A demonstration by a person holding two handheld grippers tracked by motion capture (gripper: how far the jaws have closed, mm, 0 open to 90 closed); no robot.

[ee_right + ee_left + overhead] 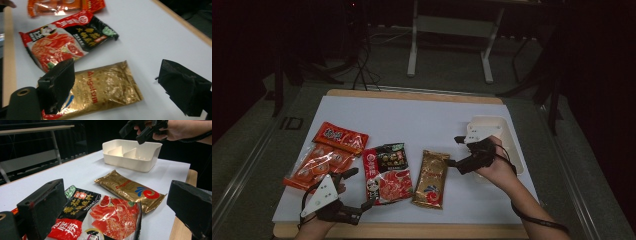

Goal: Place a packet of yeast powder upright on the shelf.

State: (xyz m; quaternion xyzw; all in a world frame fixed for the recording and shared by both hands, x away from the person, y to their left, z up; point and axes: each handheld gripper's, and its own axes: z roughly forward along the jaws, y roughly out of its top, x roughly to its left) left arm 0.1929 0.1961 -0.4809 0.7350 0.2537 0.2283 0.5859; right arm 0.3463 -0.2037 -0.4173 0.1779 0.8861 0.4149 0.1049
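Gold pouch reads "Angel" | left claw spread, empty | right claw spread, empty

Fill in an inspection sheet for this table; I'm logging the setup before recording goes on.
Surface: white board on a wooden table, flat.
Job's things: gold packet; red-and-black packet; two orange-red packets overlapping at left; cream divided tray at right, seemingly empty.
Clutter: nothing seen.
Grippers: left gripper open, near the red-and-black packet; right gripper open, between the gold packet and the tray; neither holds anything.
Cables: black cable along the right forearm; cords on the floor beyond.
Surroundings: dark room, table legs behind.
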